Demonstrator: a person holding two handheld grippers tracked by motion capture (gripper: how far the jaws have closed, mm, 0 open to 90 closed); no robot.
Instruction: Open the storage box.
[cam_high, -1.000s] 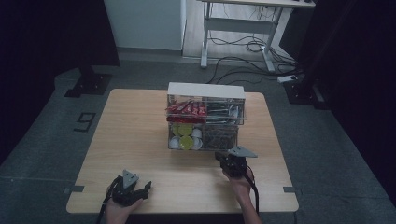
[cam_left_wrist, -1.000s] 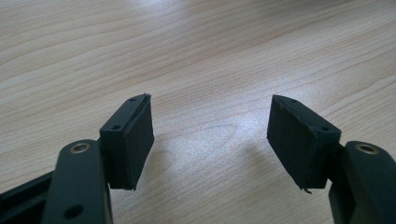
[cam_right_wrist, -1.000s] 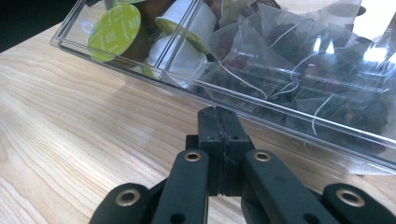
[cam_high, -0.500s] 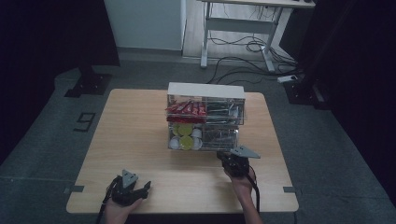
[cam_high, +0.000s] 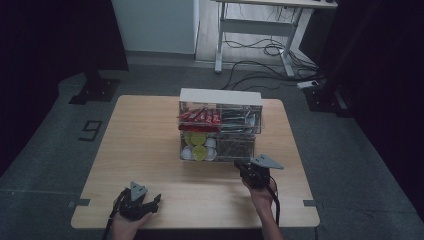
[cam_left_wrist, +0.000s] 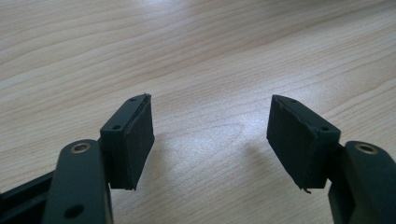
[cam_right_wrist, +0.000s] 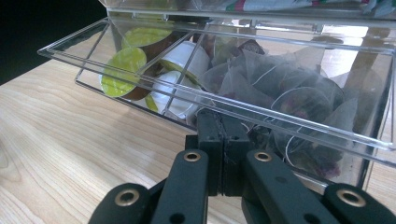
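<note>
A clear plastic organizer (cam_high: 220, 125) stands mid-table, with red sachets (cam_high: 200, 116) in its upper level. Its lower drawer (cam_right_wrist: 280, 119) stands pulled out toward me; it holds green-lidded and white capsules (cam_right_wrist: 123, 72) on one side and tea bags (cam_right_wrist: 299, 98) on the other. My right gripper (cam_right_wrist: 222, 121) is shut, pads pressed together, and its tip touches the drawer's front wall just under the rim. In the high view it (cam_high: 240, 165) sits at the organizer's near right corner. My left gripper (cam_left_wrist: 210, 135) is open low over bare wood, at the table's near left (cam_high: 152, 200).
The wooden table (cam_high: 140, 145) has free room left of the organizer and along its near edge. A white lid tops the organizer (cam_high: 220, 95). Beyond the table are a dark floor, cables and a desk frame (cam_high: 255, 30).
The right gripper has edged slightly toward the near right at the drawer front. The left gripper has not moved.
</note>
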